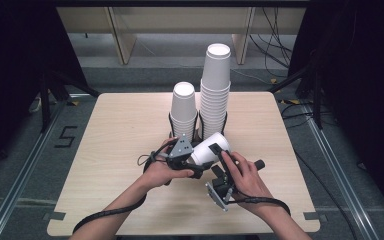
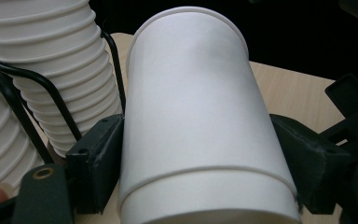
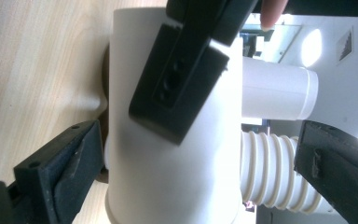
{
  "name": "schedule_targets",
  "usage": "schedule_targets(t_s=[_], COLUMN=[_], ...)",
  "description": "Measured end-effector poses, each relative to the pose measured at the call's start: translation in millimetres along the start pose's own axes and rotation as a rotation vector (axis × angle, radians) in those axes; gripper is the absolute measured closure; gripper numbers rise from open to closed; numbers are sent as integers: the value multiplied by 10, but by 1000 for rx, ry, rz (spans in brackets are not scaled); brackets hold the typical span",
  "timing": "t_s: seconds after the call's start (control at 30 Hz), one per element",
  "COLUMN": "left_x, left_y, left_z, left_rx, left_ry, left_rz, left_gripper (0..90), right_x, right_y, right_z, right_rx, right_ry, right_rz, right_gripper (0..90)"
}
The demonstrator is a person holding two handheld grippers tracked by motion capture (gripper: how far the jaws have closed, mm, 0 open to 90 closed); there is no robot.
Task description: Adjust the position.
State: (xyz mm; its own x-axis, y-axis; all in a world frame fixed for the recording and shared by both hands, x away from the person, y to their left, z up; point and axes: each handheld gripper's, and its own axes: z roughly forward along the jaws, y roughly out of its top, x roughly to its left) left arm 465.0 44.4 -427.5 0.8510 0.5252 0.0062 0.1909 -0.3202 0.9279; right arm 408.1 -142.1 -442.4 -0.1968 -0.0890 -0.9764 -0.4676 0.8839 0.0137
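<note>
left gripper [image 1: 196, 161]: my jaws clamped on a white paper cup [image 1: 209, 148], cup lying sideways above the table [image 1: 105, 150]
right gripper [image 1: 219, 160]: my jaws spread wide around the same cup, pads off it
cup stacks [image 1: 215, 95]: upright in black wire holder, just behind

The rim of the paper cup [image 2: 200, 135] is cut off by the bottom edge in the left gripper view. The lower part of the taller cup stack [image 1: 215, 95] is hidden behind that cup in the high view. Part of the cup wall is covered by the left gripper's pad [image 3: 179, 74] in the right gripper view.
</note>
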Motion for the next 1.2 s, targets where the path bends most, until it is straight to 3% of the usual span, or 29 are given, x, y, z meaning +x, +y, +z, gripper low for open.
schedule_targets(t_s=[0.07,0.1,0.13,0.2,0.23,0.27,0.3,0.37,0.4,0.47,0.53,0.57,0.63,0.7,0.73,0.83,0.87,0.97,1.1,1.2], left_x=[6,10,15,29,35,39,40,43,46,47,52,58,63,65,66,65,70,78,83,81], left_y=[1,-1,-5,-15,-22,-29,-34,-39,-40,-45,-51,-53,-60,-61,-61,-58,-61,-64,-71,-91], left_z=[-4,-6,-8,-15,-16,-18,-22,-36,-43,-56,-65,-68,-70,-71,-75,-80,-76,-72,-92,-97], left_rx=[-9,-15,-18,-14,-17,-23,-25,-35,-38,-49,-54,-51,-53,-54,-57,-54,-57,-69,-76,-85], left_ry=[5,9,11,14,16,20,21,25,27,35,40,42,47,47,53,55,53,54,69,71], left_rz=[-1,-3,-6,-4,-4,-6,-11,-12,-10,-14,-18,-15,-18,-16,-10,0,3,0,-18,-23], left_gripper=[216,215,215,215,215,215,215,215,216,216,215,216,215,215,215,215,215,215,215,215], right_x=[-24,-9,-28,-47,-38,-60,-58,-154,-149,-170,-250,-54,-56,-56,-74,-50,-63,-65,-51,-46], right_y=[-26,-30,-47,-69,-86,-101,-126,-168,-184,-231,-267,-269,-290,-310,-331,-341,-361,-408,-454,-509], right_z=[-38,-36,-64,-93,-113,-131,-137,-136,-149,-169,-160,-196,-203,-202,-194,-207,-198,-185,-163,-140], right_rx=[35,27,45,46,61,70,71,44,63,81,53,98,101,101,101,109,96,77,48,24], right_ry=[20,5,5,-12,-6,-17,-19,-39,-41,-49,-58,-50,-53,-57,-58,-45,-43,-46,-24,-35], right_rz=[-24,12,-4,12,47,39,67,0,34,58,1,324,347,402,403,595,618,763,984,1135], right_gripper=[36,44,49,52,52,53,53,52,52,52,51,50,49,46,43,42,42,36,24,16])
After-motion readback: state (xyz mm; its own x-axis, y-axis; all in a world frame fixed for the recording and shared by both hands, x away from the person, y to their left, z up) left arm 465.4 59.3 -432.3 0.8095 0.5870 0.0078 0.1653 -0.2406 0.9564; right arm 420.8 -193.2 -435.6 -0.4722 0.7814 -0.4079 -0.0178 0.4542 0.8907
